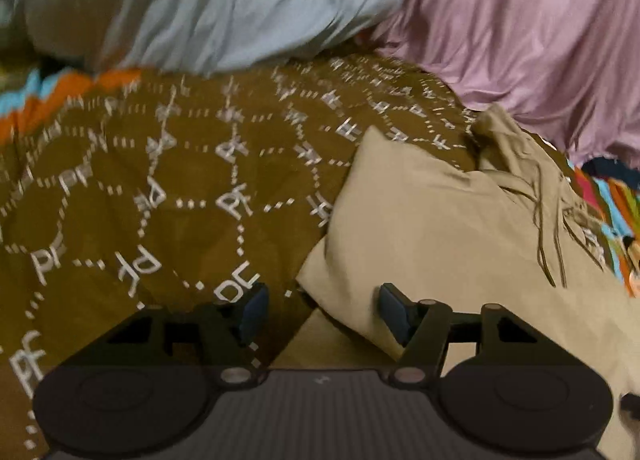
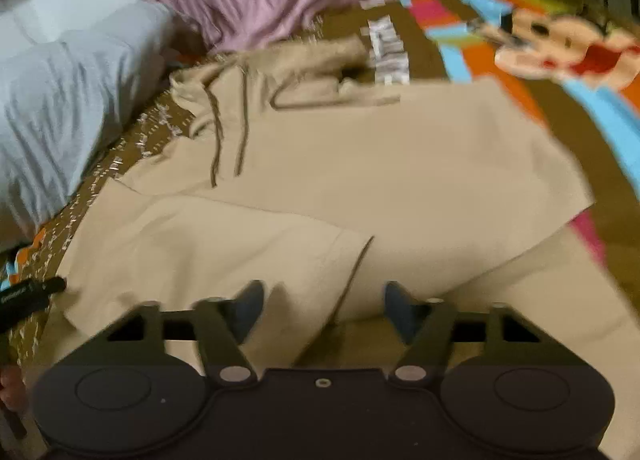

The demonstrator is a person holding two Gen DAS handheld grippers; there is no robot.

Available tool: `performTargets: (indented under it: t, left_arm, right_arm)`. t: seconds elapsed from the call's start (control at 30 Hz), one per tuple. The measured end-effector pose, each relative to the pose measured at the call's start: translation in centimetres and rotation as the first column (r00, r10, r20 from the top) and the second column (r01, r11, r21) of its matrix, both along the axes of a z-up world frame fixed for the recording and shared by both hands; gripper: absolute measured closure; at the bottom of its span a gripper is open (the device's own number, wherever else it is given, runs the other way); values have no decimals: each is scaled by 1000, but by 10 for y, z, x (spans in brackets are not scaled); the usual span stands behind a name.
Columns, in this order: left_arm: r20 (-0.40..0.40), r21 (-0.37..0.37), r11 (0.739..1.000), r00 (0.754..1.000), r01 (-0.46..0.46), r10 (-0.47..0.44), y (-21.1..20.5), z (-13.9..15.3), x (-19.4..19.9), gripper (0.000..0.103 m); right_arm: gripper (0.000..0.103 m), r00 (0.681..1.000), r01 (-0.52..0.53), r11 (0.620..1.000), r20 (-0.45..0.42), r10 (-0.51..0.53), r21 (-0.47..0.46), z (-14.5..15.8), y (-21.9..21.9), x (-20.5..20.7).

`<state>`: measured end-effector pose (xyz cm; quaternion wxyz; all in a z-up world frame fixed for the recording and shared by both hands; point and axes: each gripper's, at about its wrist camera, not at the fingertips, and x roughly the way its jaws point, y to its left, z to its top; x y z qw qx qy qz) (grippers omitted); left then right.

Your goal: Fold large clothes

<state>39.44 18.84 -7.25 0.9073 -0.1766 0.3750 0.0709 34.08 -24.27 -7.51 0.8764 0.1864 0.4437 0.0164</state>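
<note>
A beige hoodie (image 2: 380, 163) with dark drawstrings lies spread on the bed, hood toward the far side. One sleeve (image 2: 200, 244) lies folded across its lower part. My right gripper (image 2: 324, 306) hovers low over the hoodie's near part, jaws apart, with fabric below them and nothing pinched. In the left wrist view the hoodie (image 1: 440, 219) fills the right side, and a folded corner of it points toward me. My left gripper (image 1: 324, 308) is open over that near edge, where the beige cloth meets the brown bedspread (image 1: 160, 179). Both views are blurred.
A grey-blue pillow (image 1: 200, 7) sits at the far left, also seen as the pillow (image 2: 60, 99) in the right wrist view. A crumpled mauve cloth (image 1: 520, 39) lies at the back. A bright cartoon-print sheet (image 2: 560, 43) lies to the right. A black object (image 2: 28, 294) pokes in at the left edge.
</note>
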Motion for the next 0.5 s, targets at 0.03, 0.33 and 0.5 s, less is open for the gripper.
performTargets:
  t: [0.03,0.33,0.5]
  left_arm:
    - [-7,-4,1000,1000,-4,4,3,-3,3,40]
    - [-1,92,995,999,32,-32,-13,-17,9,34]
    - [74,-112,991,994,-77,85,14,-4,-10,35]
  right_arm:
    - [71,1000,20,1000,-3,-20,-2,-1,1,3]
    - [103,994,-24,963,98,52,-269,7,16,11]
    - [103,993,1,957,110,33,-292,-10,13,9]
